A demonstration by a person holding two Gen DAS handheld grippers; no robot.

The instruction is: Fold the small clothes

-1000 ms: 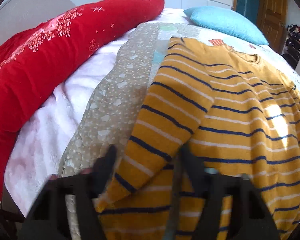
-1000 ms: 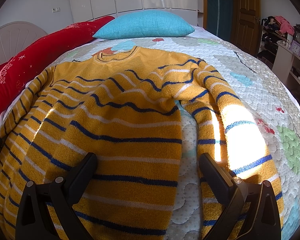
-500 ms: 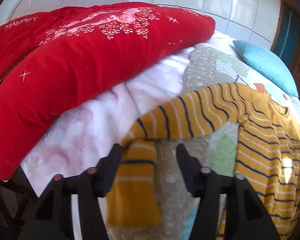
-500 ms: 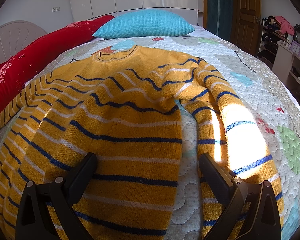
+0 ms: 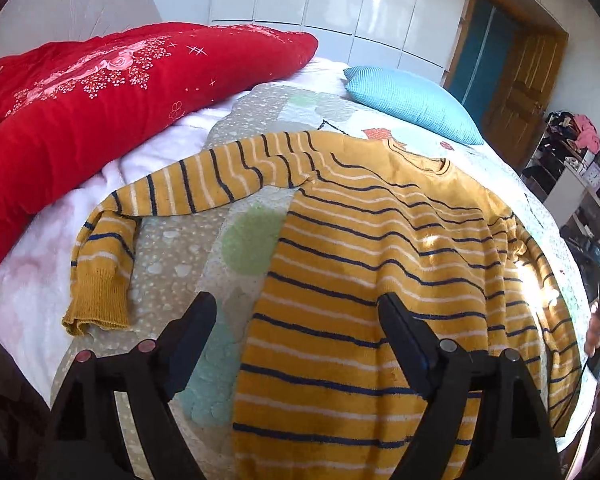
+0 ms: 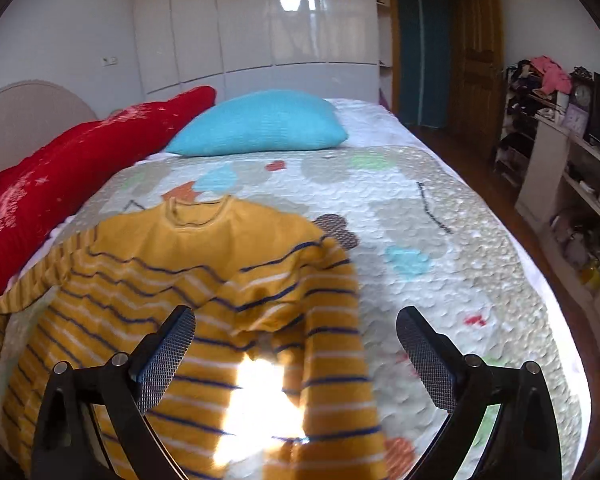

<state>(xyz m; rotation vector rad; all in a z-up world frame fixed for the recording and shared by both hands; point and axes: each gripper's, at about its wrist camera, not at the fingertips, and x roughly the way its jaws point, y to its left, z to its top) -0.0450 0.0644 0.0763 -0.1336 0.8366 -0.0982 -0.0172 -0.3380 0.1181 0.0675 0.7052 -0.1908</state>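
Your left gripper (image 5: 296, 316) has let go of the sleeve (image 5: 188, 188) it was carrying half a second ago: its jaws now stand wide apart with nothing between them, hovering at the bottom centre of the left wrist view over the sweater's near hem edge. That sleeve now lies stretched out toward the left of the frame, across the quilt (image 5: 172, 256) and onto the white blanket (image 5: 28, 264), with its cuff (image 5: 96, 304) bent back down toward you. The striped yellow sweater (image 5: 380, 280) itself lies flat on the bed, filling the centre and right of that view, neck toward the blue pillow (image 5: 412, 104) at upper right and the red duvet (image 5: 80, 100) at upper left. Your right gripper (image 6: 296, 356) is also spread open and empty, and it has risen and tilted up since a second ago; in its view, the sweater sits in the lower left, blurred, with the other sleeve (image 6: 332, 360) running down the centre toward the bottom edge, sunlit near the bottom. So the garment now looks laid out rather than folded, with one sleeve fully extended. My reading is that spreading is nearly finished and the real folding has not started; the right-hand sleeve looks bunched along the body and may want straightening first.
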